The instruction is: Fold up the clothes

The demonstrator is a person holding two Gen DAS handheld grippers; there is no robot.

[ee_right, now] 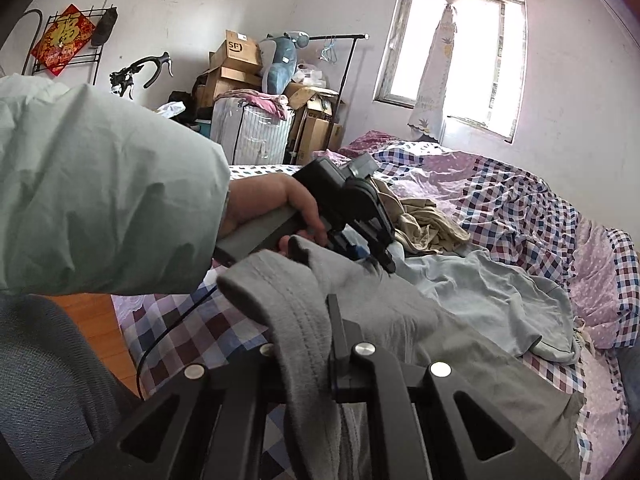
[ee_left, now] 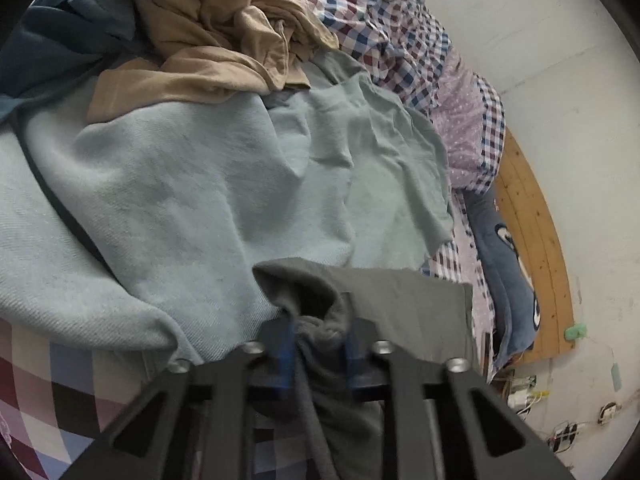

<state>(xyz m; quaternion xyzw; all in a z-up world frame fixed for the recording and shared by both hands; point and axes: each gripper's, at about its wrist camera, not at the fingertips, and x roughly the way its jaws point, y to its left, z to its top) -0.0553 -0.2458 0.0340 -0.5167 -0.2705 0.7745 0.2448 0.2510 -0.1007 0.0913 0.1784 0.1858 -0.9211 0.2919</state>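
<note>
A dark grey garment [ee_left: 384, 292] hangs between both grippers over the bed. My left gripper [ee_left: 320, 344] is shut on a bunched edge of it between its blue pads. In the right wrist view the left gripper [ee_right: 362, 250] shows in a hand, gripping the far end of the same grey garment [ee_right: 400, 312]. My right gripper [ee_right: 316, 360] is shut on the garment's ribbed hem, which drapes over the left finger and hides it. A light blue sweatshirt [ee_left: 180, 192] lies spread beneath, with a tan garment [ee_left: 216, 32] crumpled beyond it.
A dark teal garment [ee_left: 60, 36] lies at the far left. The checked and purple quilt [ee_left: 400, 28] is heaped by the wall, near a blue pillow [ee_left: 508, 272]. A black cable [ee_left: 60, 208] crosses the sweatshirt. Boxes and a suitcase [ee_right: 256, 132] stand beyond the bed.
</note>
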